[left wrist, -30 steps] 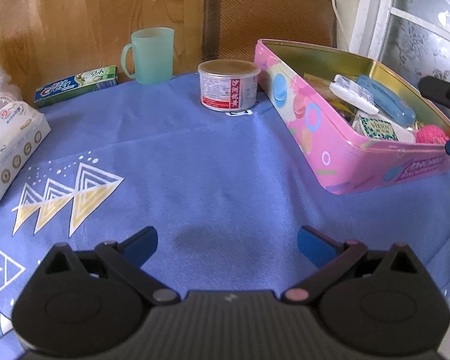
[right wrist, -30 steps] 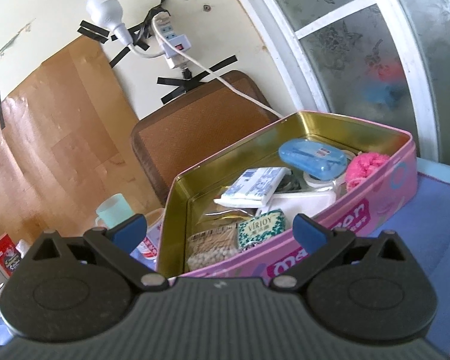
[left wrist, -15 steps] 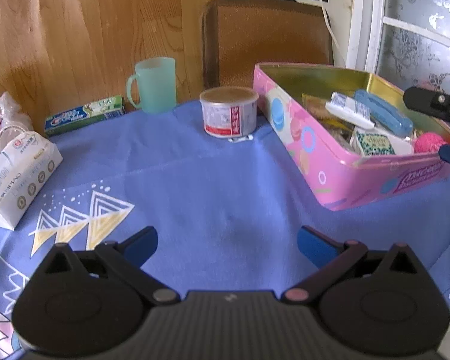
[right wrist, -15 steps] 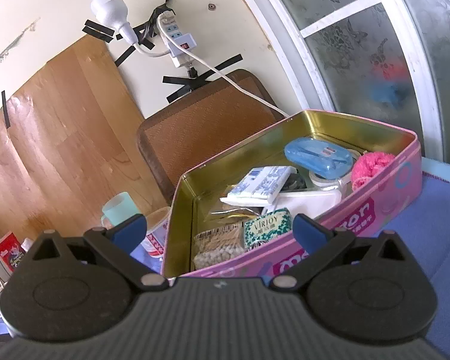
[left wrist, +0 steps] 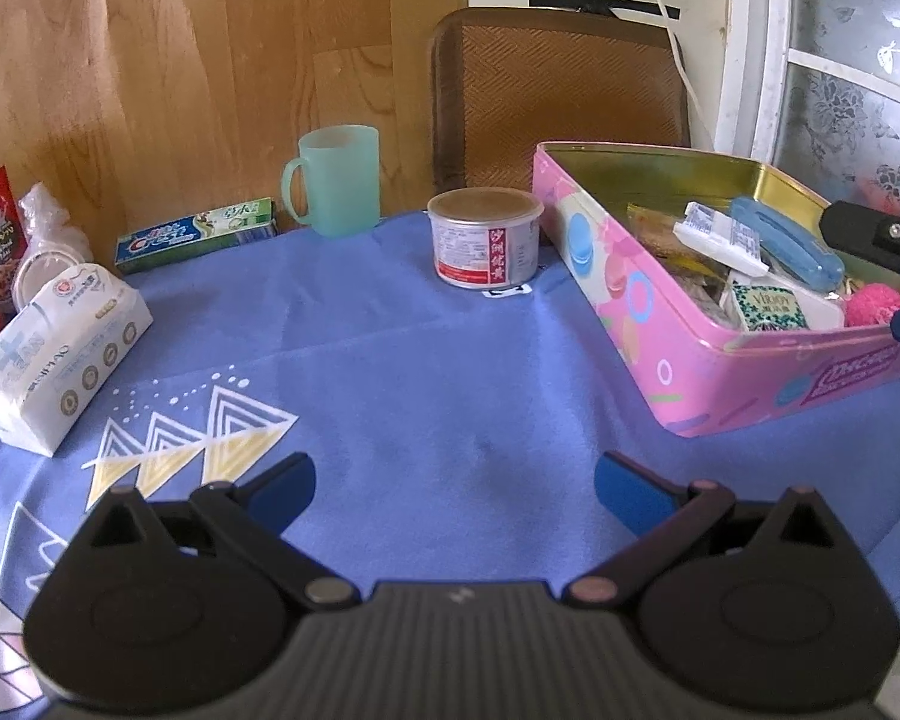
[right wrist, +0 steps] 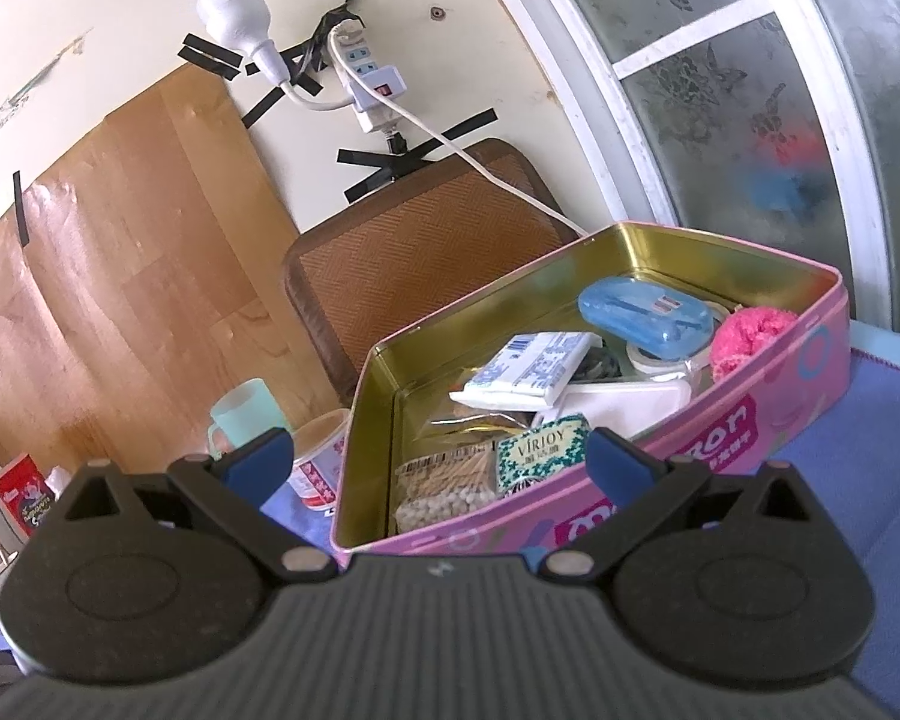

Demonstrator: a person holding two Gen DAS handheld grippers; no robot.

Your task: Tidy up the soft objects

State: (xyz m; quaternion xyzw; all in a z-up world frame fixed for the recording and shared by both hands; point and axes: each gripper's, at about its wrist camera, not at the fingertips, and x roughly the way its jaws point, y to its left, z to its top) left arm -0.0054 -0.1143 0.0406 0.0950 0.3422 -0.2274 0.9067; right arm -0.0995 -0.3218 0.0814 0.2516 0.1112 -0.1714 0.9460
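I get bright daylight through the frosted window (right wrist: 750, 138), with glare on the tin's (right wrist: 660, 252) gold inner wall. Both fisheye views bend hard and darken at the corners; focus looks sharp.

The fluffy pink pom-pom ball (right wrist: 750, 333) lies inside the open pink rectangular tin with gold interior (right wrist: 768, 420), in its near right corner, against the wall. The soft white plastic-wrapped tissue pack (left wrist: 60, 354) lies flat on the blue tablecloth (left wrist: 420, 372), well apart from the tin.
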